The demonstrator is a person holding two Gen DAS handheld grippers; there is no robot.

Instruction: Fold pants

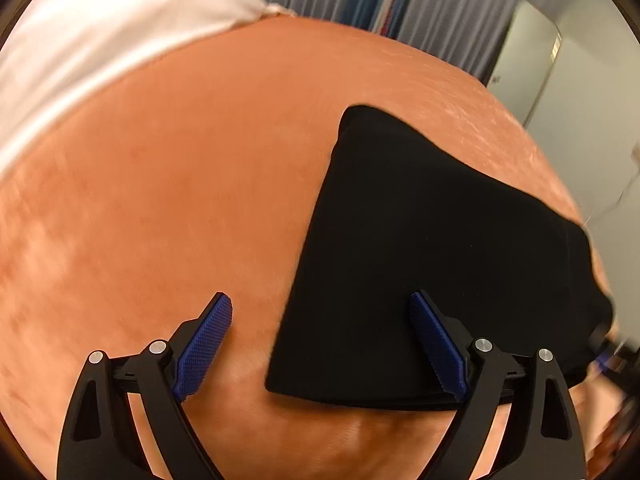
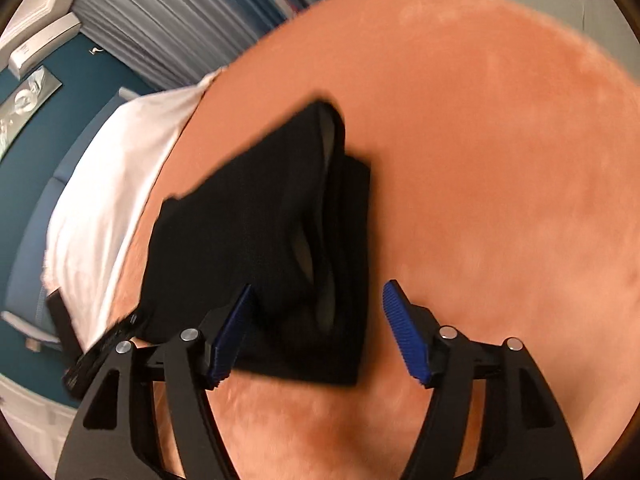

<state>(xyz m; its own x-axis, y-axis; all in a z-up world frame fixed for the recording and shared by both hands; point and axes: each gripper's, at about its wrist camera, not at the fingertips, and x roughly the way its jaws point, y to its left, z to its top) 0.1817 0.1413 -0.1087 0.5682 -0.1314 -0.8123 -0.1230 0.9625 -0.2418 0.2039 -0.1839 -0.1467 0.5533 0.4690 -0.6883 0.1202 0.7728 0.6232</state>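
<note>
The black pants (image 1: 432,264) lie folded into a compact stack on the orange bed (image 1: 160,220), at three o'clock of the left tool (image 1: 320,344). Both tools stand apart and empty, the right tool (image 2: 316,332) included; folding looks nearly finished.

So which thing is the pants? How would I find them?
Look at the big fuzzy orange blanket that covers the bed, with a white pillow at one end. On the orange part lies one flat black bundle, the pants, folded into layers. Nothing else on the bed is black.
</note>
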